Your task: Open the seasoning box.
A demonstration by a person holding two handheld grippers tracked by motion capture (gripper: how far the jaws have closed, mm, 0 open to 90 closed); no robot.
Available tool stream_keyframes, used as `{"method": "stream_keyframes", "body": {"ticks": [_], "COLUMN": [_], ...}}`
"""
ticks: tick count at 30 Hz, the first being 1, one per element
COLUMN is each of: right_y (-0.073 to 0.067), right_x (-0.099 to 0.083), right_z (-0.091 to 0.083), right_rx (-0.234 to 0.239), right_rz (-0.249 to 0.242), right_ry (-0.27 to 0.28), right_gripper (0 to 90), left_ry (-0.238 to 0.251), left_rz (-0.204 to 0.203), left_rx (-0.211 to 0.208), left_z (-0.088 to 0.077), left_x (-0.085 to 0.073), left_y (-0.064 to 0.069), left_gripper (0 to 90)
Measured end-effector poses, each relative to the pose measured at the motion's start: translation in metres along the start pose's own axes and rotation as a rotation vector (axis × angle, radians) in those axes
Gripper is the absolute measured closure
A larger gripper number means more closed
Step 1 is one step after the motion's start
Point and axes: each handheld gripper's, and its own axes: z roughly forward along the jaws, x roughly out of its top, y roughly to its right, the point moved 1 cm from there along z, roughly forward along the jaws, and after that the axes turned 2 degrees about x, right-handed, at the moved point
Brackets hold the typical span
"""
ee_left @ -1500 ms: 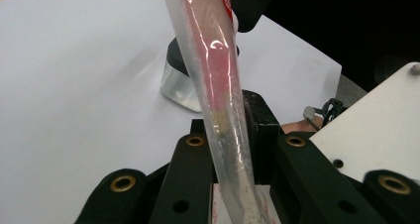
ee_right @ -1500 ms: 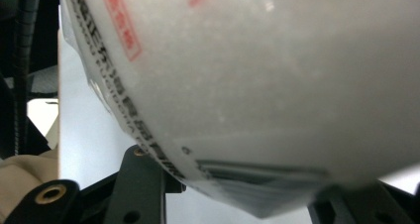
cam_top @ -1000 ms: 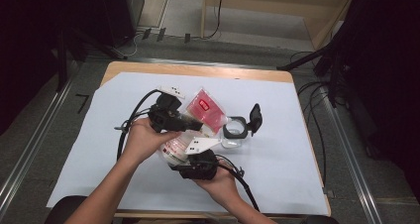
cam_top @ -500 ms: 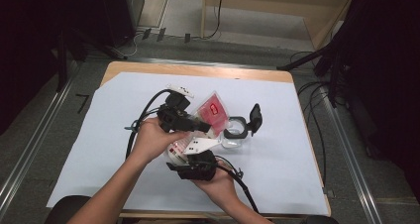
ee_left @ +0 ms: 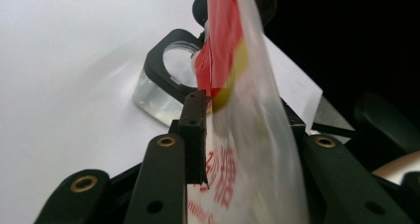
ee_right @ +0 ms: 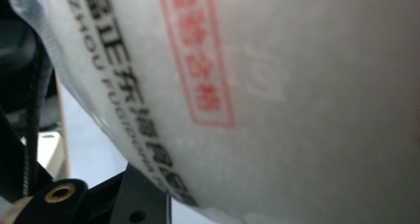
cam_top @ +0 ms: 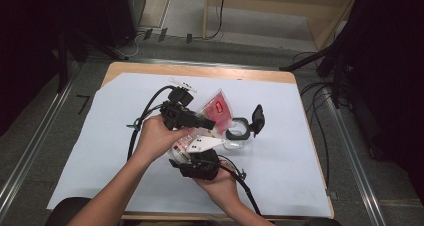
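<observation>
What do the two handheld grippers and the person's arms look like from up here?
Both are black. The left gripper has a blocky body with a thick black cable looping behind it. The right gripper carries a pale three-cornered plate on top and trails a black cable toward the table's near edge. Brass-coloured rivets dot the black fingers. Both forearms are bare, with no sleeves in view.

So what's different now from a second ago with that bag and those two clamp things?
The left gripper has slid toward the top of the sugar bag, nearer the clear container, and its jaws have just been opening, with the bag between them. The bag's red-printed top now leans closer to the container's mouth. The right gripper is unmoved under the bag's lower end, and the container, its black lid open, stands where it was.
</observation>
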Motion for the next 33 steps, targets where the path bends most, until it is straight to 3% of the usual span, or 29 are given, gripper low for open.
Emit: {"method": "stream_keyframes", "body": {"ticks": [1,2,5,13,17,22,26,33], "right_y": [0.000,0.003,0.009,0.010,0.008,0.013,0.013,0.012], "right_x": [0.000,0.001,0.003,0.006,0.013,0.017,0.014,0.012], "right_z": [0.000,-0.004,-0.009,-0.009,-0.012,-0.009,-0.007,-0.006], "right_rx": [0.000,0.011,0.022,0.037,-0.005,-0.008,0.006,0.031], "right_rz": [0.000,0.041,0.085,0.065,0.000,0.000,0.025,0.073], "right_ry": [0.000,0.022,0.048,0.045,0.031,0.047,0.033,0.025], "right_gripper": [60.2,60.4,60.6,59.4,58.5,58.7,60.2,60.5], "left_ry": [0.000,-0.005,-0.002,-0.007,-0.018,-0.018,-0.006,0.014], "left_rz": [0.000,0.006,0.002,-0.007,-0.001,0.018,0.004,0.020], "left_rx": [0.000,0.008,0.022,0.058,0.069,0.094,0.083,0.075], "left_z": [0.000,-0.002,-0.004,-0.004,-0.005,-0.004,-0.001,0.004], "left_x": [0.000,-0.002,-0.002,0.002,0.011,0.018,0.015,0.010], "left_y": [0.000,0.003,0.005,0.005,0.006,0.008,0.005,0.004], "left_gripper": [65.0,64.6,63.9,76.8,77.4,77.4,76.6,72.2]}}
